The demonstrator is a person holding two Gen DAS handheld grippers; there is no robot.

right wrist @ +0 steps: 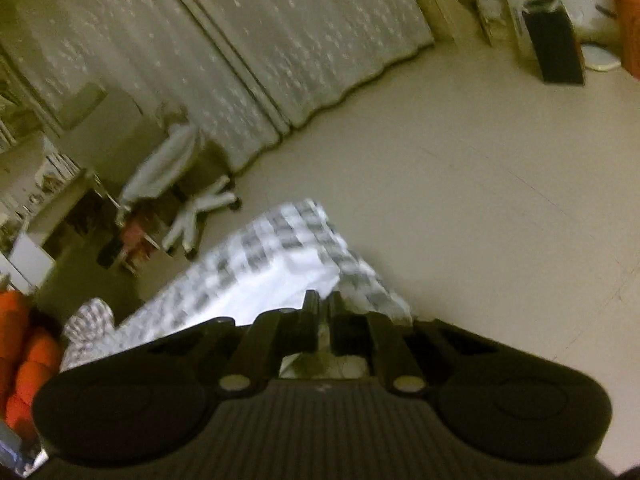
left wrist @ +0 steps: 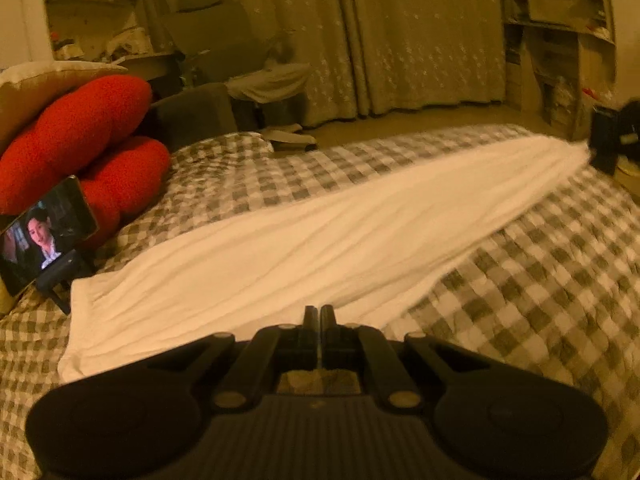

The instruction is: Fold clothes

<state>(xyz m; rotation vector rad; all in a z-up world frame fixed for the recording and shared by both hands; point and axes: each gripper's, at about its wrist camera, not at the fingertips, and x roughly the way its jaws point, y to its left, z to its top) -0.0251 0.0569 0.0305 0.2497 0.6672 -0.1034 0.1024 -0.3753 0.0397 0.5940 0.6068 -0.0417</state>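
White garment [left wrist: 320, 236] lies stretched as a long band across the checked bed [left wrist: 540, 300], lower left to upper right, both tongs [left wrist: 319, 314] [right wrist: 324, 300] clenched on opposite ends, probably tensioning it flat for folding.

Two handheld grippers, matte black plastic throughout. Left gripper [left wrist: 319, 314]: slim dark fingers [left wrist: 309, 318], angled linkage bars with pale round rivets, ribbed grey housing between two broad rounded lobes near the lens. Right gripper [right wrist: 323, 302]: same build, black fingers [right wrist: 310, 304], cream-coloured pivot pins, striped central body, smooth circular lobes left and right.
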